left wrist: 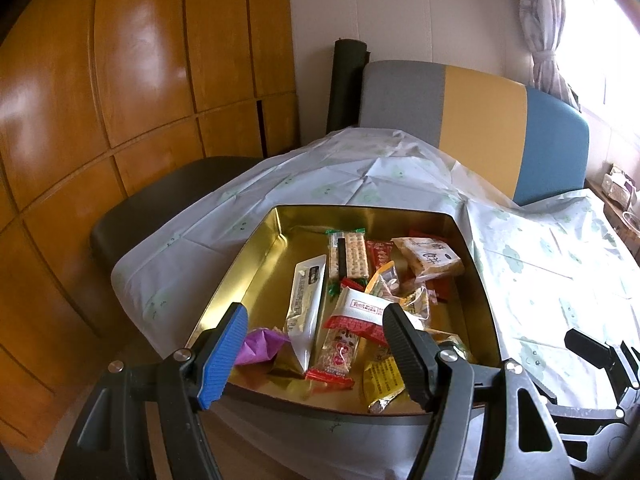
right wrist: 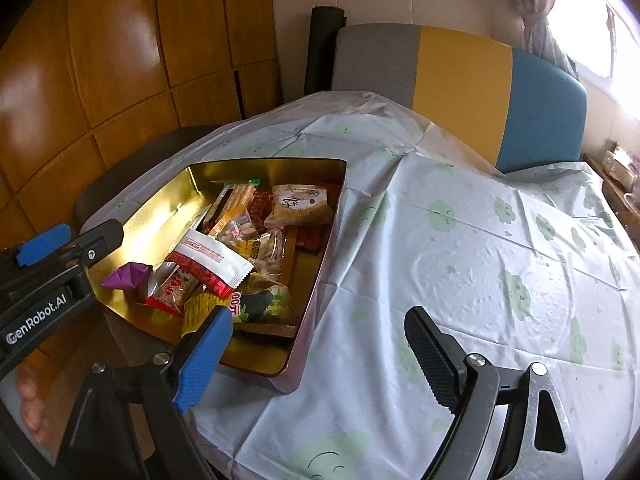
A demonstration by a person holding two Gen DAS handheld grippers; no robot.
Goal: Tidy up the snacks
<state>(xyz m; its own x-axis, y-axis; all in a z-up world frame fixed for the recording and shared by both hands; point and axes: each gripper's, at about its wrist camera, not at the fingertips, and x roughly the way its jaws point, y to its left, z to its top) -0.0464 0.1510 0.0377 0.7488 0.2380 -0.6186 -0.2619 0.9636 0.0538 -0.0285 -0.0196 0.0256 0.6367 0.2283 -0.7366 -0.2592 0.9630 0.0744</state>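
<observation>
"GenRobot.AI" on left gripper (right wrist: 52,256) body; "KIDS" on white-red snack packet (left wrist: 362,312).

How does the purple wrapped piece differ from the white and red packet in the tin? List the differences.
The purple wrapped piece is small and crumpled into a folded lump; the white and red packet is much larger and flat. The purple piece is plain, with no print to be seen; the packet carries printed text. The purple piece lies on the gold tin floor; the packet rests on other snacks. Both are inside the tin, ungripped.
</observation>
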